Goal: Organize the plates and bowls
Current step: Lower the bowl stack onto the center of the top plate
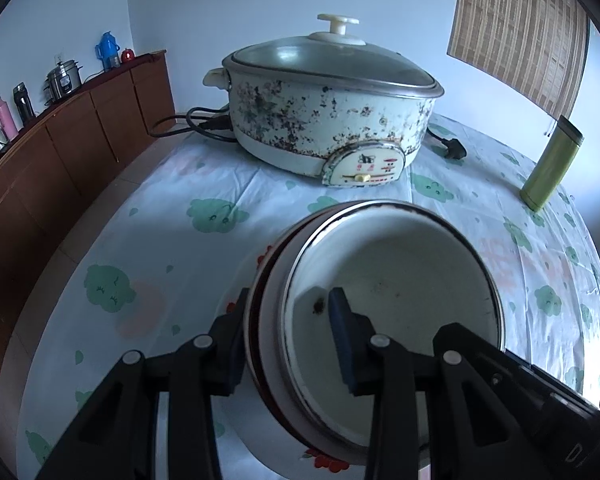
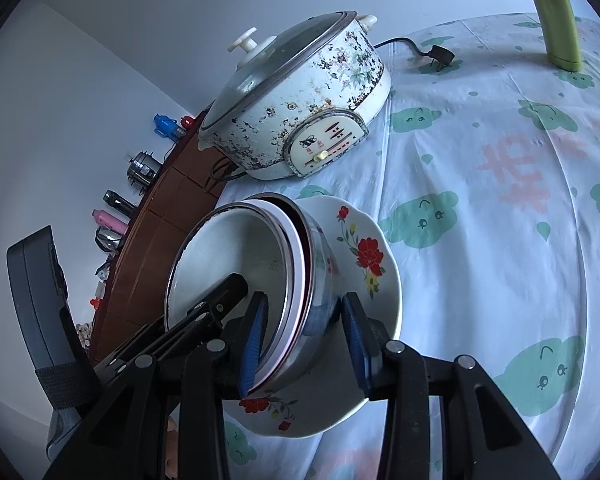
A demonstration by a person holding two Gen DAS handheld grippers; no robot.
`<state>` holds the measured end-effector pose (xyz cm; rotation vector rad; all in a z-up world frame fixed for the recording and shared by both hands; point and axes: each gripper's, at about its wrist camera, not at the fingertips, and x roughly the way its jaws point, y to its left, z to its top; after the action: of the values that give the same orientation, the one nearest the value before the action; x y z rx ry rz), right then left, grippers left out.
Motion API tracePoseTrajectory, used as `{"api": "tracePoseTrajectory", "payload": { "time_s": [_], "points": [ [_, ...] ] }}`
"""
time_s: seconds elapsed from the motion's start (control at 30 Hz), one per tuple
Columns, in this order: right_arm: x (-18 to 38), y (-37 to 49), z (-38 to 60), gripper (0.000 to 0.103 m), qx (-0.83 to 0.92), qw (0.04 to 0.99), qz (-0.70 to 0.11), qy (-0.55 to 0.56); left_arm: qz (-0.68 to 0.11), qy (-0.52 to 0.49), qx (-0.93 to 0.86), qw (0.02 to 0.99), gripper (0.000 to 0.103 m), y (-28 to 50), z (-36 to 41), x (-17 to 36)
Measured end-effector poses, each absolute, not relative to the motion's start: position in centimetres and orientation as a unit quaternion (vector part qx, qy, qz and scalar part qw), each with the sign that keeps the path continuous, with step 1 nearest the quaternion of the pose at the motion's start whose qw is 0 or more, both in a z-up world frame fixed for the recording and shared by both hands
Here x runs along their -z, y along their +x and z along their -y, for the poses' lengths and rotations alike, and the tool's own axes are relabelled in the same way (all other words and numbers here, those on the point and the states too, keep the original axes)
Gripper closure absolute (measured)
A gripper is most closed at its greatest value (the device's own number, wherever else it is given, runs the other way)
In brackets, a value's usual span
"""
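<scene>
Both tools grip one nested stack of bowls (image 1: 392,300), tipped on its side against a flowered plate (image 2: 364,256) above the cloth-covered surface (image 1: 180,216).

In the left wrist view, the left tool (image 1: 288,312) pinches the stack's rim wall, one finger outside and the blue pad (image 1: 340,332) inside the white inner bowl. Only red specks of the plate peek out below the stack. The green flask (image 1: 552,164) stands upright at the right.

The right wrist view shows the right tool (image 2: 304,336) clamped across the stack and the plate's rim, with the left tool's black finger reaching into the bowl. Here the plate's red flowers face the camera, and the old electric cooker (image 2: 300,108) sits just beyond, its plug (image 2: 440,58) lying loose.
</scene>
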<state>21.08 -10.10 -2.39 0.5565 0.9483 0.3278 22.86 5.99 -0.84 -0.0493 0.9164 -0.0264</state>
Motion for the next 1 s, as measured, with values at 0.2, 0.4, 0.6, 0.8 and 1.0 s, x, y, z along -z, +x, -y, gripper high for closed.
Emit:
{"api": "tracePoseTrajectory", "payload": {
  "time_s": [0.2,0.4,0.6,0.8,1.0],
  "points": [
    [2.6,21.3,10.2,0.058,-0.164,0.839,-0.44,0.274,-0.451,-0.044,0.024,0.891,0.062,23.3,-6.4,1.3],
    [2.7,21.5,10.3,0.057,-0.168,0.838,-0.436,0.283,-0.454,-0.044,0.018,0.89,0.058,23.2,-6.5,1.6],
    [2.2,21.2,10.4,0.056,-0.171,0.848,-0.416,0.28,-0.456,-0.045,0.024,0.889,0.054,22.8,-6.5,1.4],
    [1.8,20.8,10.4,0.056,-0.171,0.856,-0.401,0.278,-0.437,-0.038,0.027,0.898,0.041,22.1,-6.3,0.5],
    [1.5,20.4,10.6,0.056,-0.171,0.863,-0.382,0.284,-0.418,-0.032,0.022,0.908,0.034,21.4,-6.4,-0.2]
  ]
}}
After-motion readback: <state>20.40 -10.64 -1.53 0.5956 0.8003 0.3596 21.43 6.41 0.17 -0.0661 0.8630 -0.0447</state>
